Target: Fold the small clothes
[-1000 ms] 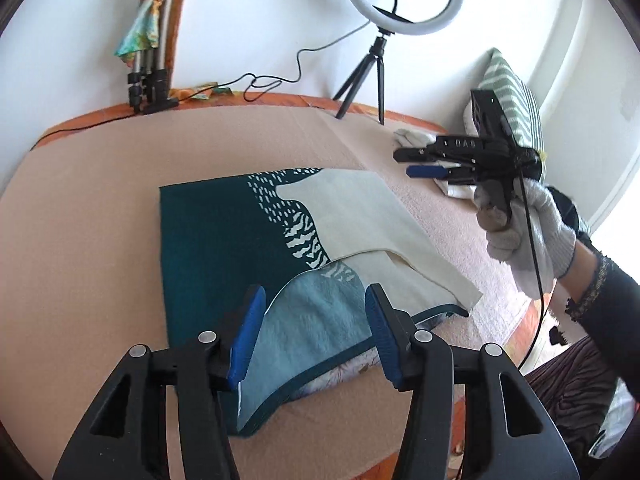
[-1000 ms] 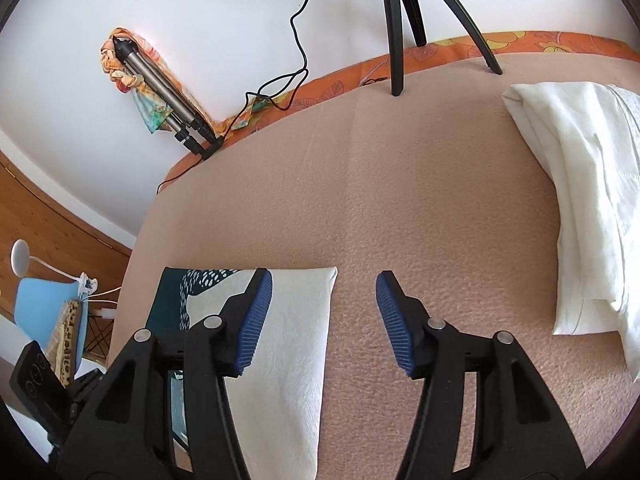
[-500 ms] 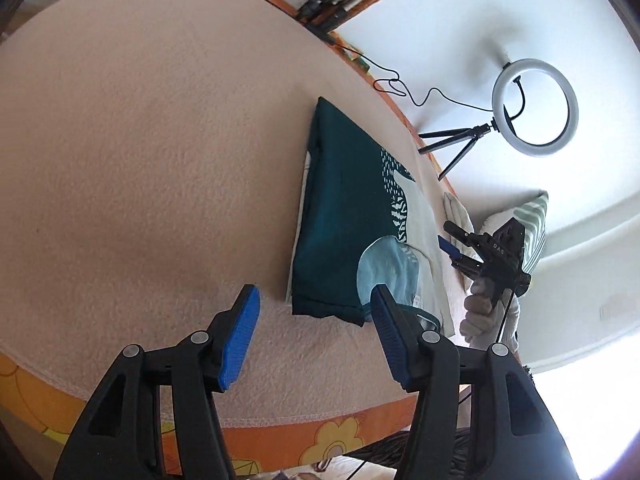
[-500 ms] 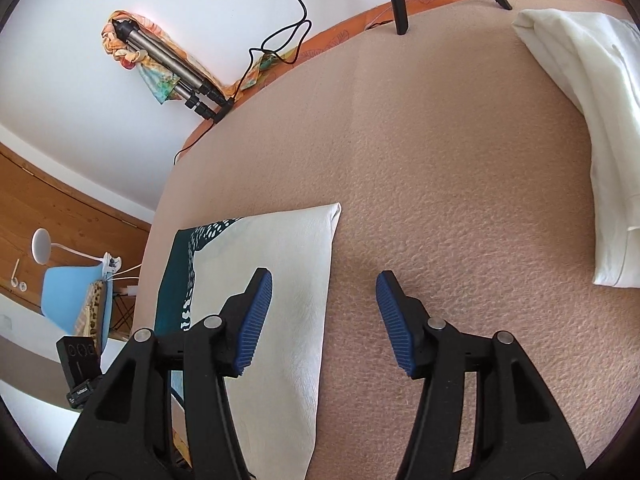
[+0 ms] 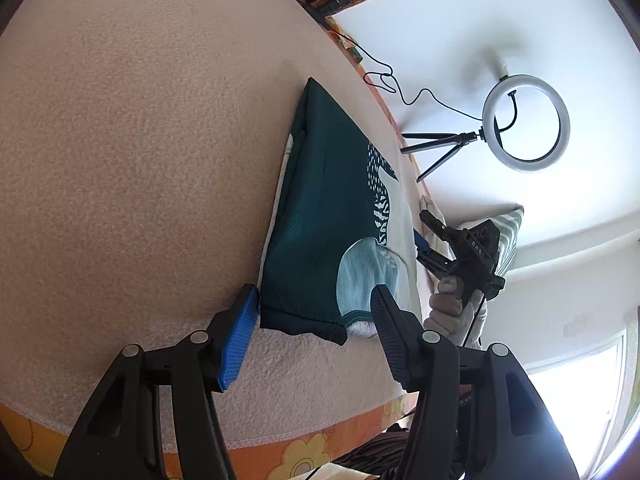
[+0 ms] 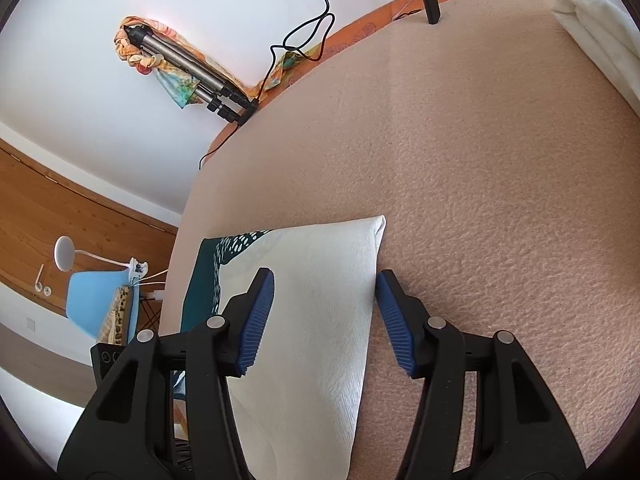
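Pink blanket (image 5: 140,160) bears folded garment (image 5: 320,220), underside hidden.

- Left gripper (image 5: 312,330): black plastic frame with triangular cut-outs, silver screw heads, and ribbed blue pads on its two fingers.
- Right gripper (image 6: 325,316): the same black frame, silver screws and ribbed blue pads.
- Hand (image 5: 452,312) wears a light grey knitted glove; a thin black cable hangs beside it.

hidden: garment (image 6: 320,320) near end under tool | cut off: white cloth (image 6: 600,32) right edge
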{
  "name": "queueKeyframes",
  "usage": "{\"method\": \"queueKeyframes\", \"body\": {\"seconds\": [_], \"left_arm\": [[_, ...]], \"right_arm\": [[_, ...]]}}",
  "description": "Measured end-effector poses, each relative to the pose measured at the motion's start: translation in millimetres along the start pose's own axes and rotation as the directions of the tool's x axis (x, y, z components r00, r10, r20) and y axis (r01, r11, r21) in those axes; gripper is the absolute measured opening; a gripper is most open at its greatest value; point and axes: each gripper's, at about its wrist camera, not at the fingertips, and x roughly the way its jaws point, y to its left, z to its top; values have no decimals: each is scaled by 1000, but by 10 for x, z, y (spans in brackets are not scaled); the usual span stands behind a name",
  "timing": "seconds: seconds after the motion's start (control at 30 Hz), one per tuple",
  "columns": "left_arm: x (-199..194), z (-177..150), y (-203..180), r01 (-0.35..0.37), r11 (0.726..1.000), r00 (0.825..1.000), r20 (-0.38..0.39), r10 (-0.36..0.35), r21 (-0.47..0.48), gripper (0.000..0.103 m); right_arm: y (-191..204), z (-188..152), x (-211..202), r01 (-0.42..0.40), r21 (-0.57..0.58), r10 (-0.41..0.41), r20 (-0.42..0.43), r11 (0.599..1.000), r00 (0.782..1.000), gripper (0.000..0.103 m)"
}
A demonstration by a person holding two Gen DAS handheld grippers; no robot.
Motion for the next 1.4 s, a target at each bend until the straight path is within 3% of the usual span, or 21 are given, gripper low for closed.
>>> {"method": "queueKeyframes", "body": {"seconds": [0.3, 0.4, 0.43, 0.47, 0.53, 0.6, 0.7, 0.87, 1.17, 1.4], "left_arm": [[130, 36, -111, -5, 999, 1000, -10, 5, 46, 56], [152, 37, -136, -27, 997, 1000, -5, 28, 71, 47], [172, 34, -134, -39, 996, 999, -7, 40, 82, 37], [195, 25, -121, -46, 995, 999, -13, 47, 83, 27], [223, 9, -107, -51, 995, 999, -16, 52, 86, 18], [227, -4, -119, -69, 992, 997, -10, 70, 107, 12], [208, -20, -150, -93, 984, 996, 10, 92, 149, 10], [143, -72, -290, -111, 968, 993, 54, 101, 226, 7], [113, -66, -445, -89, 959, 994, 87, 68, 269, 6], [118, -57, -640, -31, 960, 996, 90, 6, 280, 6]], "right_arm": [[101, 52, 143, -28, -12, 28, 22, 1000, 999, 57], [140, 69, 169, -25, -14, 25, 24, 1000, 999, 57], [143, 72, 175, -29, -11, 29, 26, 1000, 999, 56], [138, 74, 193, -36, -1, 36, 23, 999, 999, 50], [139, 76, 236, -31, 10, 31, 16, 999, 999, 39], [174, 78, 277, 3, -1, -3, 7, 1000, 1000, 21], [242, 72, 305, 66, -36, -66, 1, 997, 998, 10], [426, 49, 266, 148, -107, -147, 20, 983, 989, 6], [681, 70, 15, 133, -142, -121, 87, 981, 989, 5], [870, 68, -175, 121, -169, -100, 130, 978, 987, 4]]}}
